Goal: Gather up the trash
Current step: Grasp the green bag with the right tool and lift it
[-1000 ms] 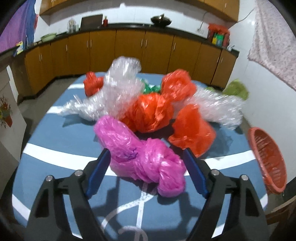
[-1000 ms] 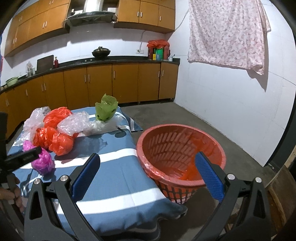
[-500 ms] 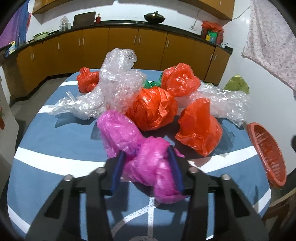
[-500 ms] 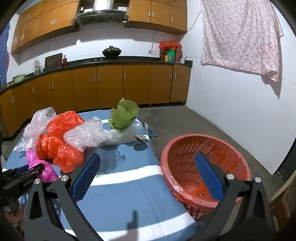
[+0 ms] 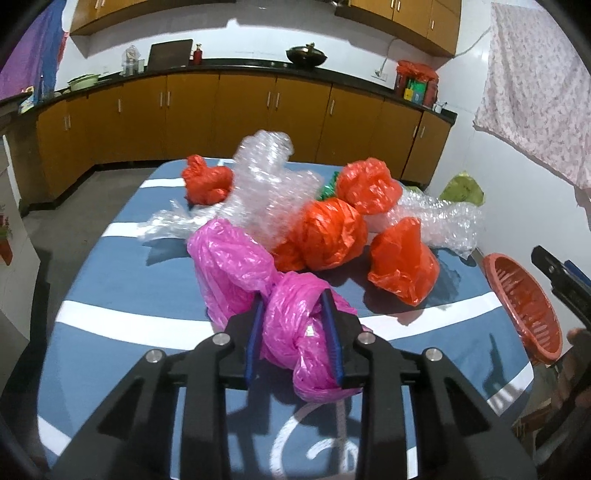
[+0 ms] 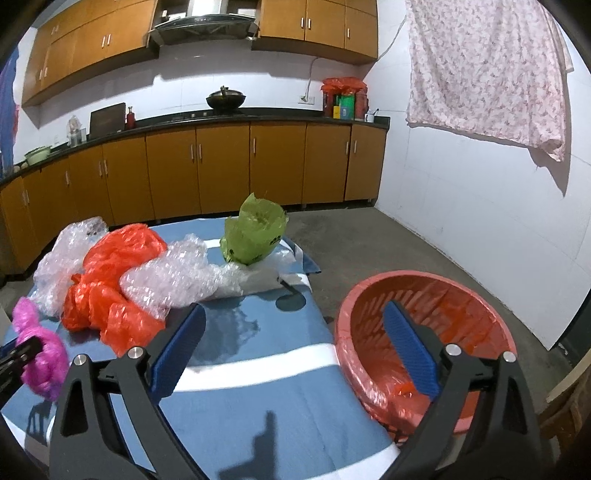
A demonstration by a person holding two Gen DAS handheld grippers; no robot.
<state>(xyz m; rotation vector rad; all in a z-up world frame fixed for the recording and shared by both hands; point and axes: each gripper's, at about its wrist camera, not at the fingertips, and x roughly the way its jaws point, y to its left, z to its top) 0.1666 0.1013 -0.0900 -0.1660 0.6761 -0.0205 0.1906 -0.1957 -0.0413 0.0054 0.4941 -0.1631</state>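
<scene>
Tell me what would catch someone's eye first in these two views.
The pink plastic bag at the near edge of the blue table, squeezed between the closing jaws of the left gripper. Behind it lies a heap of orange bags and bubble wrap. Off the table's right side stands the red basket, with the right gripper open before it.

This is a home kitchen, because orange-brown wooden cabinets [image 6: 221, 170] stand under a long black counter [image 6: 258, 112] with a wok [image 6: 225, 99] on the stove, a range hood [image 6: 203, 26] above, and a cloth [image 6: 487, 74] hanging on the white wall.
</scene>
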